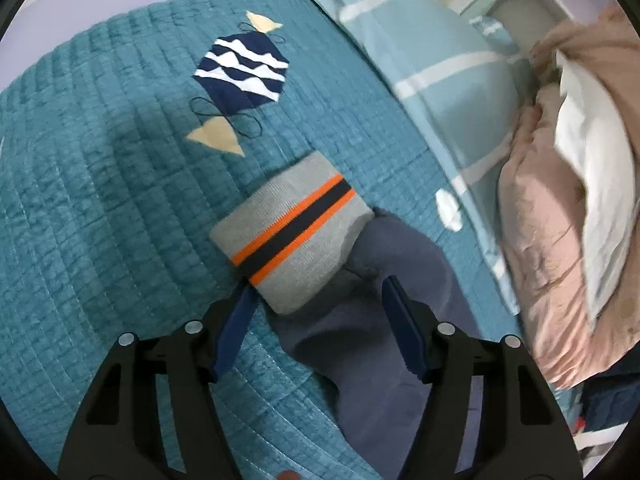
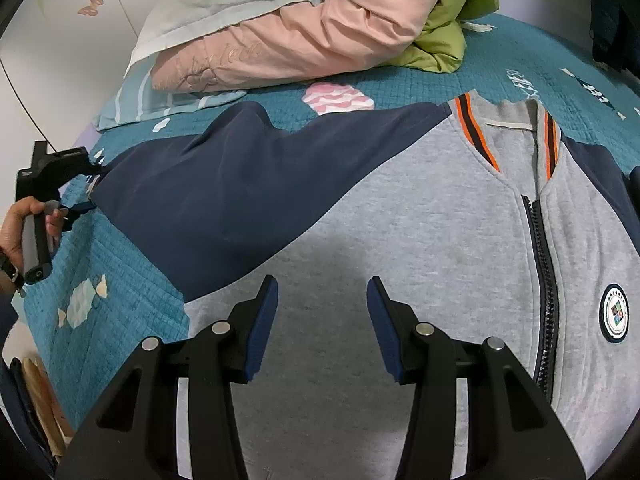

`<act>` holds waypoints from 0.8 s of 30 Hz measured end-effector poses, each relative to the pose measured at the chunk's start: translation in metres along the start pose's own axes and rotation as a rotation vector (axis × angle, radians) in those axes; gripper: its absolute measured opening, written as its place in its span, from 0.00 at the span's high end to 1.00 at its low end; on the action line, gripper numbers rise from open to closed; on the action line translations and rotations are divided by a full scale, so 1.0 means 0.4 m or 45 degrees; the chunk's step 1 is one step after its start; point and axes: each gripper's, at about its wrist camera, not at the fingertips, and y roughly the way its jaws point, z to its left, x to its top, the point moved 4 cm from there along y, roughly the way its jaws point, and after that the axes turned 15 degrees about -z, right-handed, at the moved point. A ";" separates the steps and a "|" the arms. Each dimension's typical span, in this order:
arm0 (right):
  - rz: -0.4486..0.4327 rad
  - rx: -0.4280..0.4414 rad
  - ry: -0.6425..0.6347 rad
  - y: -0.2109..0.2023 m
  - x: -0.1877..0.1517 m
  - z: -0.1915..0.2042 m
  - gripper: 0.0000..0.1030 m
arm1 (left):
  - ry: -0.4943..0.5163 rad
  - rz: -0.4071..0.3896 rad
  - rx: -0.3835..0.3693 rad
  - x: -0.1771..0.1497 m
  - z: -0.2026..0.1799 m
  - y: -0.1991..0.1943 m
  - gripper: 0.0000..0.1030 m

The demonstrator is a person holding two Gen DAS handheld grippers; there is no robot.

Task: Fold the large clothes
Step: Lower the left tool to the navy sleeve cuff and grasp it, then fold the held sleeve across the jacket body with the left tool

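1. One jacket (image 2: pixel 400 220) lies spread face-up on the bed, its grey front zipped, with navy sleeves and orange-and-navy stripes at the collar.
2. Its round badge (image 2: pixel 615 312) sits just beside the zipper (image 2: pixel 544 280) on the chest.
3. Its navy sleeve (image 1: pixel 380 320) stretches out across the teal quilt (image 1: pixel 100 200) and ends in a grey striped cuff (image 1: pixel 292 232).
4. Around that sleeve, just behind the cuff, the left hand-held gripper (image 1: pixel 320 320) has its blue pads spread wide, one on each side; whether they touch the cloth I cannot tell.
5. Over the grey front, the right hand-held gripper (image 2: pixel 322 320) hovers with its jaws likewise apart, pinching nothing.
6. In the right wrist view a hand (image 2: pixel 24 220) grips the other gripper's handle at the sleeve's far end.
7. Beyond the jacket, a pale blue striped pillow (image 1: pixel 432 80) lies at the head of the bed, with pink bedding (image 2: pixel 320 32) and a white pillow piled against it, and a green cloth (image 2: pixel 452 32) beside the pink.
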 end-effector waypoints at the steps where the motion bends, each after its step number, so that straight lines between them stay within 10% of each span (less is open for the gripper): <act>1: 0.000 0.002 -0.003 0.002 0.001 0.001 0.57 | 0.019 -0.010 0.012 0.001 -0.003 -0.001 0.51; 7: -0.005 0.034 0.009 0.002 0.004 0.000 0.57 | 0.030 -0.110 -0.128 0.027 -0.020 -0.058 0.78; 13: 0.033 0.188 0.113 0.017 0.001 0.004 0.91 | 0.104 -0.276 -0.396 0.029 -0.124 -0.240 0.79; 24: 0.181 0.322 0.367 0.076 0.002 -0.031 0.94 | 0.348 -0.304 -0.742 -0.142 -0.520 -0.505 0.80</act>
